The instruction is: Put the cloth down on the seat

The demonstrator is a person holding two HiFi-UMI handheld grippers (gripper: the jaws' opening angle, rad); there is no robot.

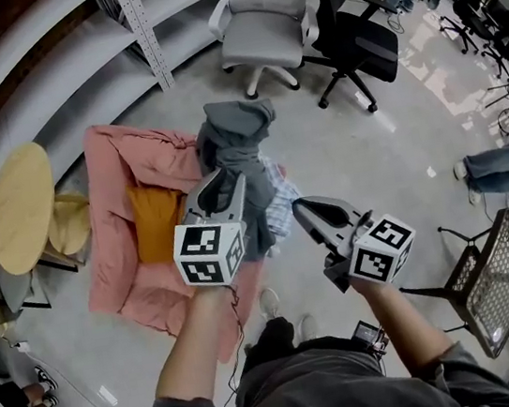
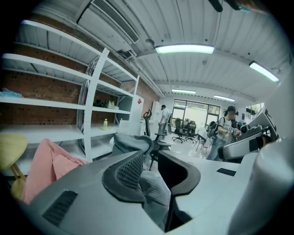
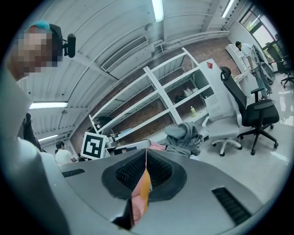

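A grey cloth [image 1: 231,144] hangs bunched above the seat [image 1: 122,265], a low chair draped in pink with an orange cushion [image 1: 155,222]. My left gripper [image 1: 228,185] is shut on the cloth's lower part. In the left gripper view the grey cloth [image 2: 133,143] fills the gap between the jaws of the left gripper [image 2: 154,172], with the pink seat [image 2: 46,165] to the left. My right gripper [image 1: 301,208] hovers to the right of the cloth, shut on nothing. In the right gripper view the right gripper [image 3: 146,158] shows only a thin slit, with the grey cloth [image 3: 183,135] beyond it.
A blue checked fabric [image 1: 282,198] lies under the cloth at the seat's right edge. A round wooden table [image 1: 20,206] stands to the left and white shelving [image 1: 48,86] behind it. A white office chair [image 1: 266,25], a black office chair [image 1: 353,36] and a mesh chair [image 1: 493,276] stand around. A person's legs [image 1: 505,165] show at right.
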